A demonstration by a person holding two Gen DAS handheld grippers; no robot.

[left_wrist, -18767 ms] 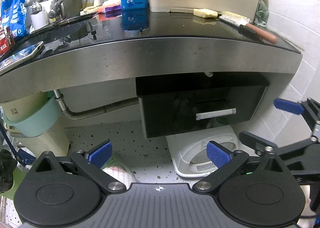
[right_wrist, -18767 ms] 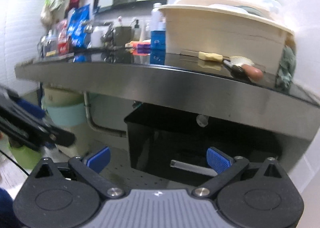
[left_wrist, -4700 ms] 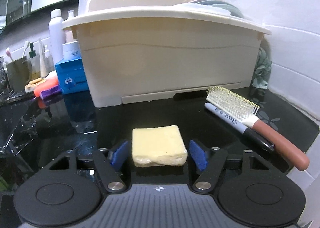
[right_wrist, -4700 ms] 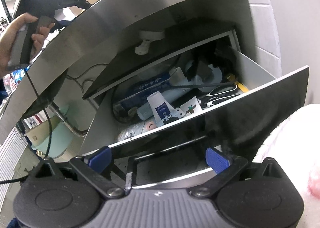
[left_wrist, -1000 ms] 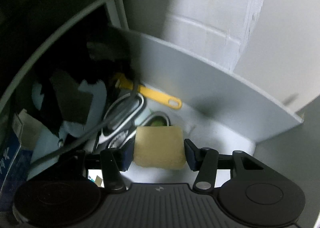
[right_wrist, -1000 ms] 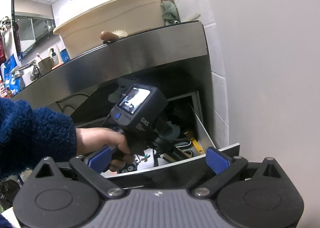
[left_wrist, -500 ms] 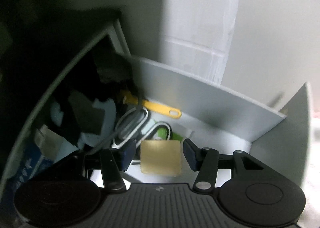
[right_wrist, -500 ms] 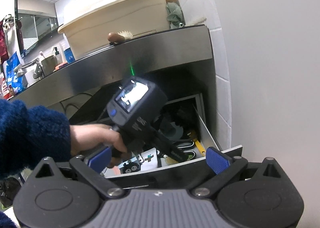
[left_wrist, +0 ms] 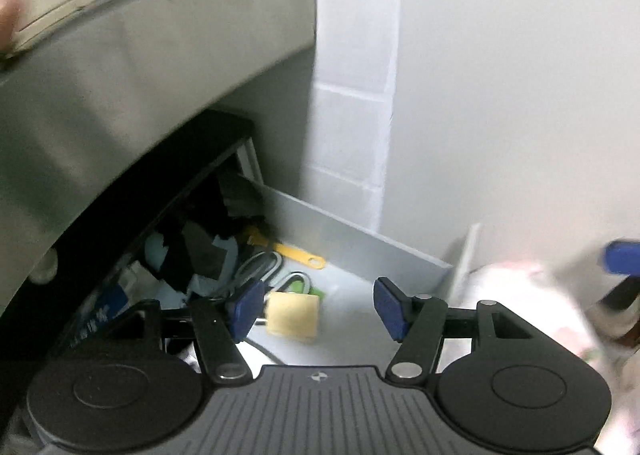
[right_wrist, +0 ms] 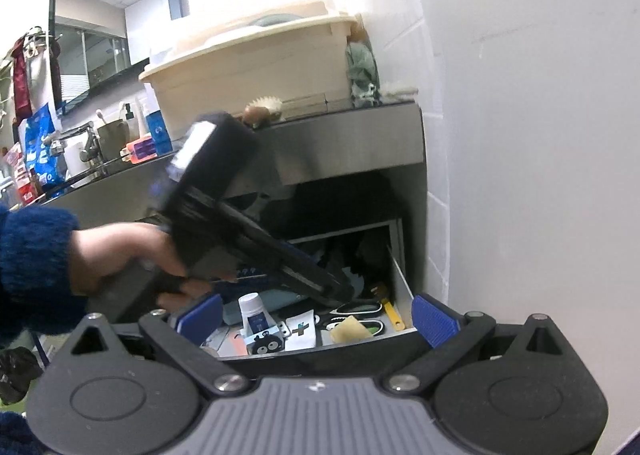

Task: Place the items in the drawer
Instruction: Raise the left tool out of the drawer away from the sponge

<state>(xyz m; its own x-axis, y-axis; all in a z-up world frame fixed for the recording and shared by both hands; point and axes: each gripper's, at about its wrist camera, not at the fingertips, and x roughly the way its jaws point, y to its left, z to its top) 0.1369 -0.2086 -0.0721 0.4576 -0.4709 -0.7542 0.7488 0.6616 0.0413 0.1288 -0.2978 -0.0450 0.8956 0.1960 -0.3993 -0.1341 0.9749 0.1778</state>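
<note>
The drawer under the steel counter stands open, full of small items. A yellow sponge lies at its front right corner; it also shows in the right wrist view. My left gripper is open and empty, raised above the sponge. In the right wrist view the left gripper's black fingers angle down over the drawer. My right gripper is open and empty in front of the drawer.
The drawer holds scissors, a yellow tool, a white bottle and packets. A brush lies on the counter by a beige bin. A white tiled wall stands at the right.
My left gripper has opened wide, released the sponge into the drawer and pulled up and back. My right gripper has stayed open in front of the drawer.
</note>
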